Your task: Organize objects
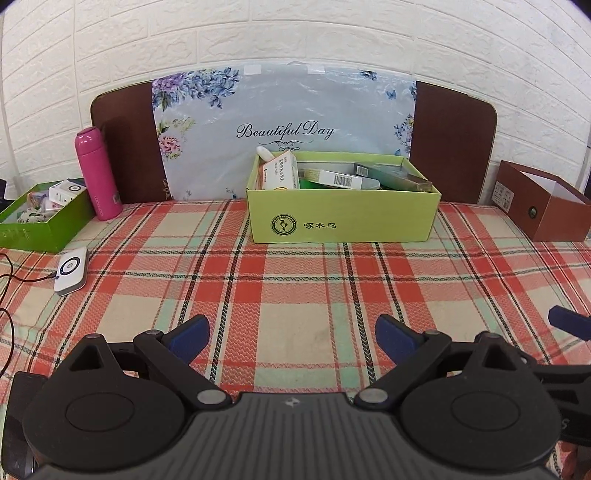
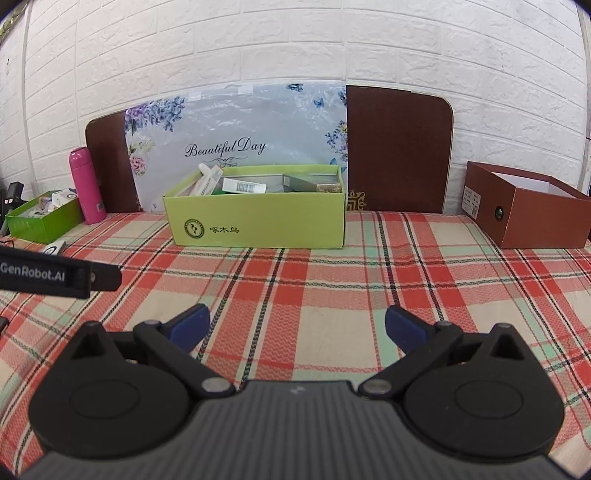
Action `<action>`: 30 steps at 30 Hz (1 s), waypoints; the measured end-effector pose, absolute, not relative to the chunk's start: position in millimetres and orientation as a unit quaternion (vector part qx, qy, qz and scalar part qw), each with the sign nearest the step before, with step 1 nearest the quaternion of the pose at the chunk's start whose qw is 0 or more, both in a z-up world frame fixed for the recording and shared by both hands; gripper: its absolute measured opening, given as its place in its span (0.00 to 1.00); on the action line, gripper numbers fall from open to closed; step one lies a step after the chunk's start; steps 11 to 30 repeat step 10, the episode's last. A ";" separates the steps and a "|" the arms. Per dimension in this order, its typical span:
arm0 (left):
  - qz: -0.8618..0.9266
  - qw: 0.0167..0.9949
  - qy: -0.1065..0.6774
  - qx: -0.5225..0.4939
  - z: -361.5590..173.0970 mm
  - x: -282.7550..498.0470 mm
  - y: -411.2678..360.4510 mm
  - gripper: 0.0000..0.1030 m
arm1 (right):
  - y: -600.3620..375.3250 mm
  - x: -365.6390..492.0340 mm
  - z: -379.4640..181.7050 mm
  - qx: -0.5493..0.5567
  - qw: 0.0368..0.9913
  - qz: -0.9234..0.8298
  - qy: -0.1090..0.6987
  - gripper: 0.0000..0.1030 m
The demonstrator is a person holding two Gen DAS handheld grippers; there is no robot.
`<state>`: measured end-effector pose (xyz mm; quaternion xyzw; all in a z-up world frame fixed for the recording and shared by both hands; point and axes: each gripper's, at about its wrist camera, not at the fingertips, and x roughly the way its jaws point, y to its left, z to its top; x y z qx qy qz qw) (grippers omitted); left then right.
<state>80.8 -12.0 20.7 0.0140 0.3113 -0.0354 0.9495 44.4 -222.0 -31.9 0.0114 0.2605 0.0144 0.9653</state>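
Both tongs [image 1: 291,338] [image 2: 295,332] gape empty; brown box [image 1: 546,206] contents hidden.

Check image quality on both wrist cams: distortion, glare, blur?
Left wrist view: strong fisheye bowing of the brick wall, dark corner vignette, soft sheen on the floral plastic sheet, focus sharp on the light green box. Right wrist view: same bowing and vignette, even flat light, no motion blur on the plaid cloth.
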 end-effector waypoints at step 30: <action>-0.032 0.951 0.306 0.019 18.0 75.8 -12.6 0.96 | -217.3 48.2 -29.1 0.009 0.965 0.014 0.261 1.00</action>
